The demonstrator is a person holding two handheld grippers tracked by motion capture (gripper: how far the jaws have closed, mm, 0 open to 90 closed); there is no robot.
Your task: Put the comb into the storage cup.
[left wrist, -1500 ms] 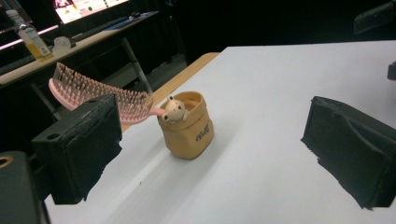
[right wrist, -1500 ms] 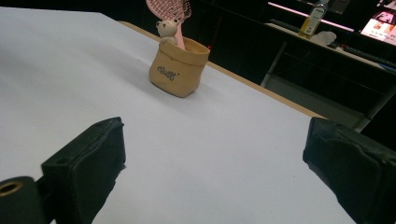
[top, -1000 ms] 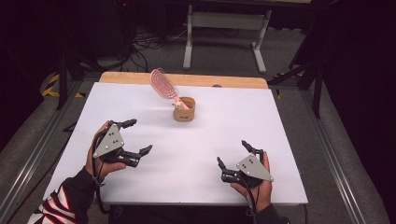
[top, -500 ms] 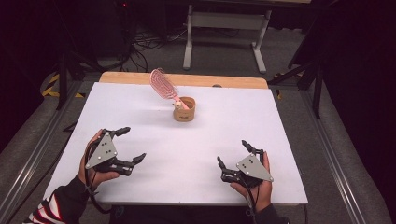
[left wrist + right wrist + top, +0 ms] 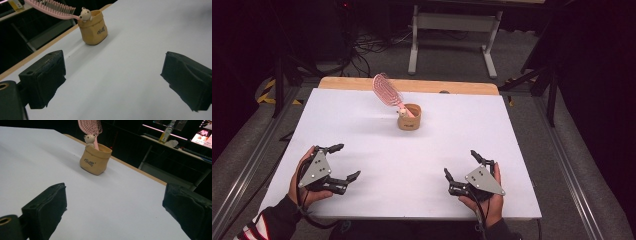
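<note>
A tan cup with a small bear figure on its rim stands at the far middle of the white table. A pink hairbrush stands handle-down in it and leans to the far left. My left gripper rests near the table's front left, open with nothing between its jaws. At the front right my right gripper is open too, also holding nothing. Both point toward the cup.
A wooden strip runs along the table's far edge. Beyond it stand a grey metal frame and cables on the floor. A bottle sits on a dark shelf far off in the right gripper view.
My left gripper has drawn back toward the front left edge of the table and stayed open. The right gripper has held still.
</note>
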